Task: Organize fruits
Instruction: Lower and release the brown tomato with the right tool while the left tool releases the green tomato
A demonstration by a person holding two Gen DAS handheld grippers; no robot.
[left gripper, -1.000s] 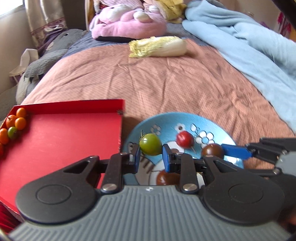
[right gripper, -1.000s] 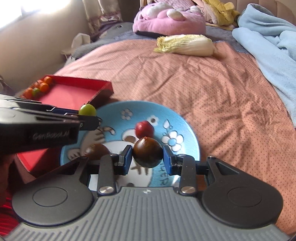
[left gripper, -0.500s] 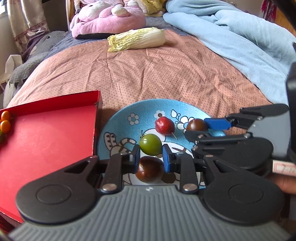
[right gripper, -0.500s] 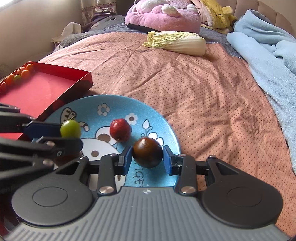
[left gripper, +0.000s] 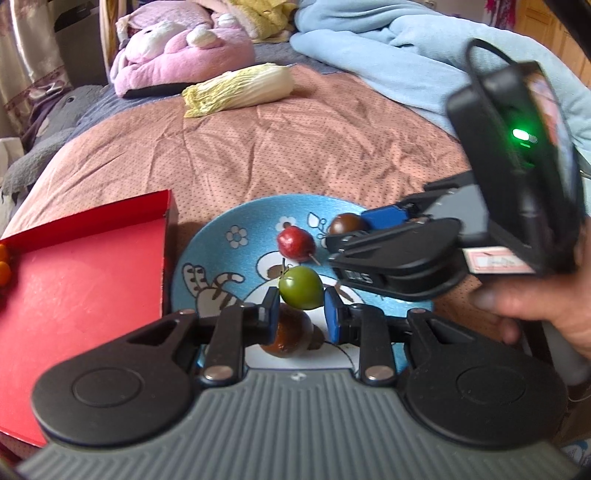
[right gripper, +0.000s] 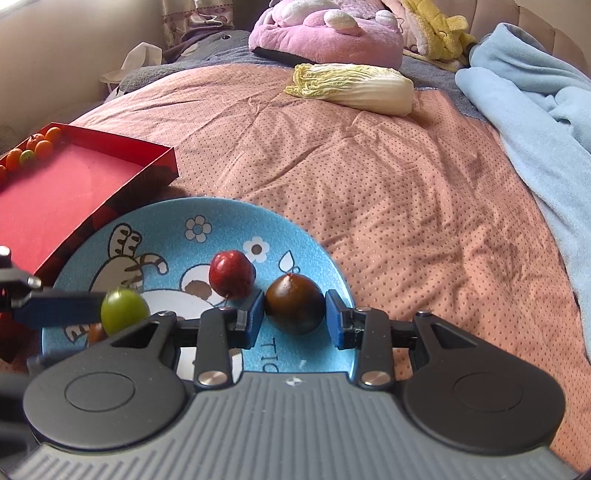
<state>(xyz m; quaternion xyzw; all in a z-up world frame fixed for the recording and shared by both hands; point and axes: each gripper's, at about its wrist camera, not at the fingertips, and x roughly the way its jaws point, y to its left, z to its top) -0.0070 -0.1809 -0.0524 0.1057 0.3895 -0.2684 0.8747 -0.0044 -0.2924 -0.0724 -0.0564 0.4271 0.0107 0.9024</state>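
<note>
A blue cartoon plate [left gripper: 221,236] [right gripper: 155,218] lies on the bed. My left gripper [left gripper: 301,308] is shut on a green fruit [left gripper: 300,288] over the plate's middle. Its blue finger and the green fruit [right gripper: 123,311] show at the left of the right wrist view. My right gripper [right gripper: 295,314] is shut on a dark brown fruit [right gripper: 293,304] over the plate's right part. The right gripper [left gripper: 351,229], held by a hand, also shows in the left wrist view. A red fruit [left gripper: 295,243] [right gripper: 231,274] and another dark fruit [left gripper: 288,334] lie on the plate.
A red tray [right gripper: 74,184] [left gripper: 92,266] sits left of the plate, with several small orange fruits [right gripper: 37,147] in its far corner. A cabbage [right gripper: 354,88], a pink plush [right gripper: 325,33] and a light blue blanket [right gripper: 535,110] lie farther back on the pink bedspread.
Both grippers have moved rightwards over the plate and slightly down, each still gripping its fruit. The right gripper and its hand now fill more of the left wrist view.
</note>
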